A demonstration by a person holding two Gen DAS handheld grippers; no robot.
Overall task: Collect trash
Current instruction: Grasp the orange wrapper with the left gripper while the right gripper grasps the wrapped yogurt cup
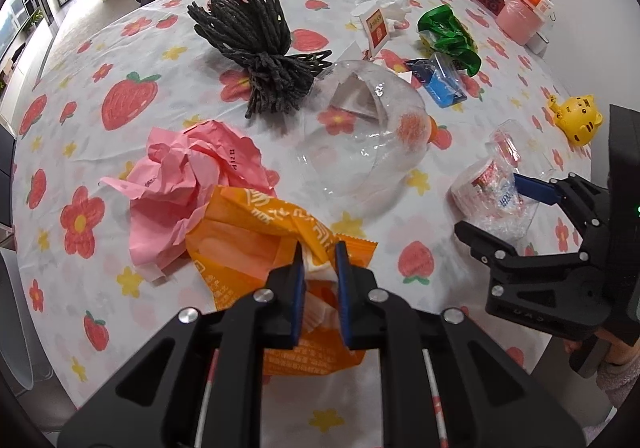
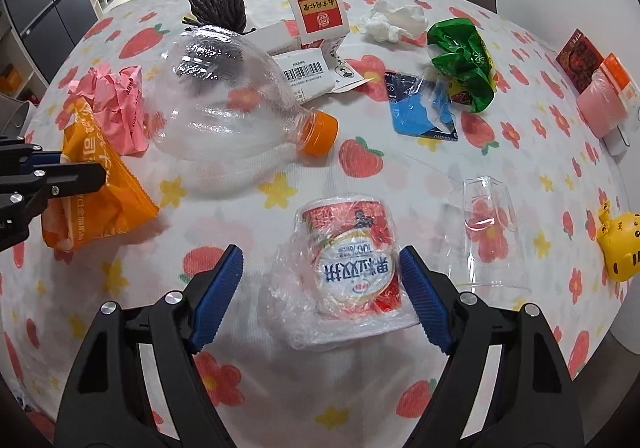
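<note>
My left gripper is shut on the orange snack wrapper, which lies on the table's near edge; the wrapper also shows in the right wrist view. My right gripper is open, its jaws on either side of a red-and-white cup in clear plastic wrap, not touching it. That cup shows in the left wrist view by the right gripper. Crumpled pink paper lies beside the orange wrapper. A clear bottle with an orange cap lies on its side mid-table.
A floral tablecloth covers the round table. On it are a black rope bundle, a clear upturned cup, a green wrapper, a blue packet, white cartons, crumpled tissue, a yellow toy and a pink container.
</note>
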